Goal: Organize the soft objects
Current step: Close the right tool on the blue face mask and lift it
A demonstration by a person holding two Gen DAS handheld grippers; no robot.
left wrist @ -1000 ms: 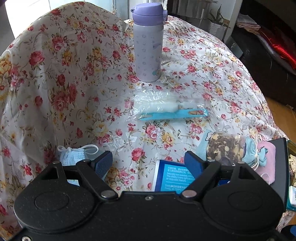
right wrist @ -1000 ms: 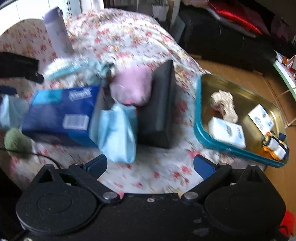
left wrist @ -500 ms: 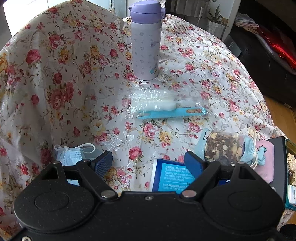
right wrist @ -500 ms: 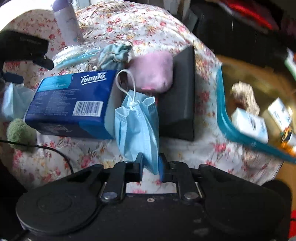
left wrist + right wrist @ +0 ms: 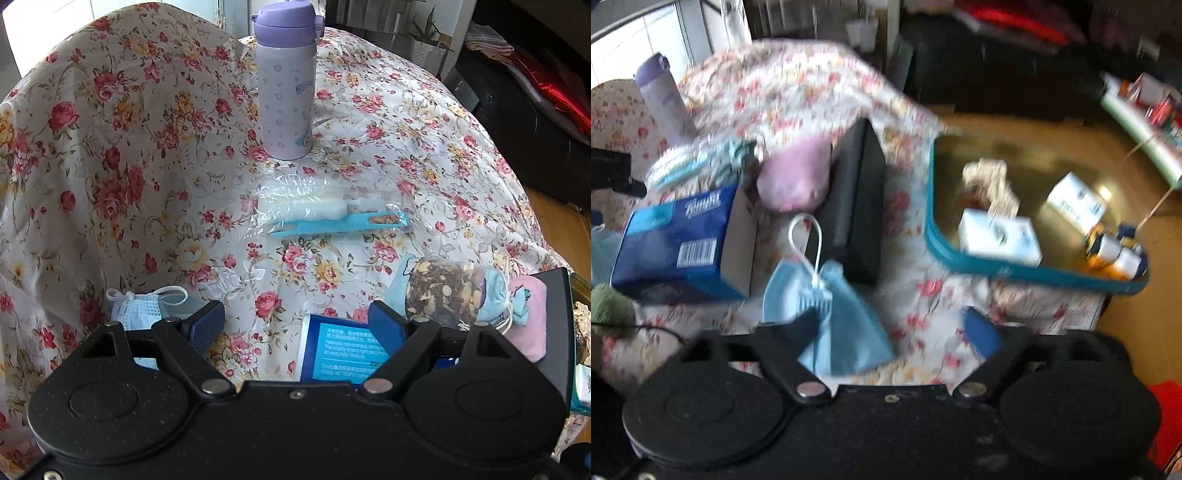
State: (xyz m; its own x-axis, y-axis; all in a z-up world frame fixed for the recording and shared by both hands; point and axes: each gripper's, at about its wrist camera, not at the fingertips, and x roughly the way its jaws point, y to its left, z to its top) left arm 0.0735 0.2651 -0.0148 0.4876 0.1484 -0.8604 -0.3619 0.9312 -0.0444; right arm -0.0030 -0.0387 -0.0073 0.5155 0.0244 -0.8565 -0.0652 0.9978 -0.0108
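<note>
A: Left wrist view: what does the surface look like?

B: A floral cloth [image 5: 129, 177] over a rounded table. A lilac bottle [image 5: 286, 81] stands upright at the far middle. Nearer lies a clear packet [image 5: 332, 218] with a blue strip. The left gripper [image 5: 297, 321] hovers with jaws apart, nothing between them. A mask [image 5: 140, 310] lies by its left finger; a blue tissue pack [image 5: 332, 350] and a sachet [image 5: 447, 291] of dried petals sit near the right finger.

A: And the right side?

B: Blurred. The right gripper [image 5: 897, 328] has just been opening; its jaws stand wide. A blue mask [image 5: 834, 317] lies on the cloth, against the left finger and partly between the jaws, not pinched. Beyond it sit the tissue pack [image 5: 683, 243], a pink pouch [image 5: 794, 177] and a black box [image 5: 857, 206].

A: The room?

B: To the right, a teal-rimmed tray [image 5: 1015, 271] holds small white boxes [image 5: 1001, 236]. Behind are dark furniture [image 5: 524, 140] with red fabric on it, a wooden floor [image 5: 557, 221] and bright windows at the far left.
</note>
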